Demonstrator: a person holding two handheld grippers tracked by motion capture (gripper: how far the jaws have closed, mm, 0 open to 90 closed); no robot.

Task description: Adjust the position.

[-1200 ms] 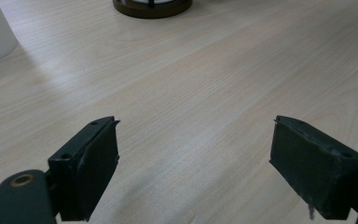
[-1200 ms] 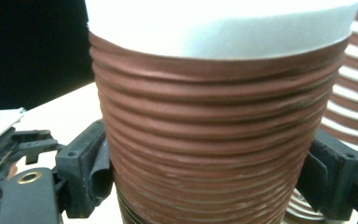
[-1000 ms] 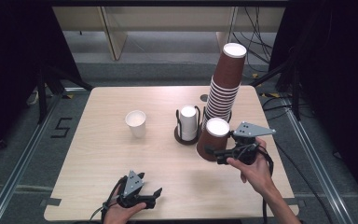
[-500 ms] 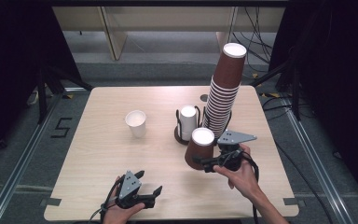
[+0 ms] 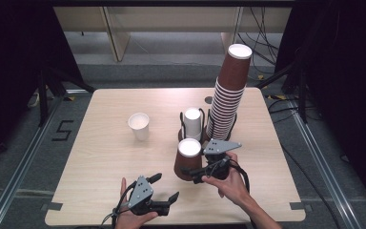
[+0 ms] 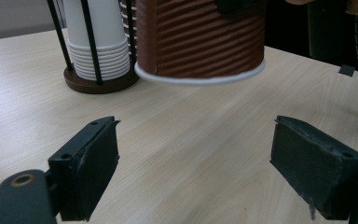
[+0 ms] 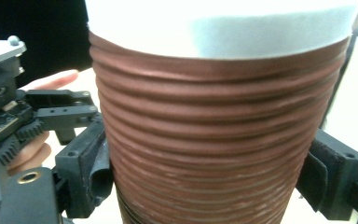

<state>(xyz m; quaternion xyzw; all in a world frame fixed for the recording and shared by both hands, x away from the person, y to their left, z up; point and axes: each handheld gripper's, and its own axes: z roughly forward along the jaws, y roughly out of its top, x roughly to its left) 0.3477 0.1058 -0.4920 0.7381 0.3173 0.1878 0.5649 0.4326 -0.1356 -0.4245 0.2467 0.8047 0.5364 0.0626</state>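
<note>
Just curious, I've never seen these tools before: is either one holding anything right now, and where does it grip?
The right gripper holds an upside-down brown ribbed cup, its jaws clamped on the side wall. The left gripper is open and holds nothing.

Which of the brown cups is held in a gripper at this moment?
The single upside-down brown cup near the table's front, clamped in the right gripper. The other brown cups are nested in the tall stack behind it.
</note>
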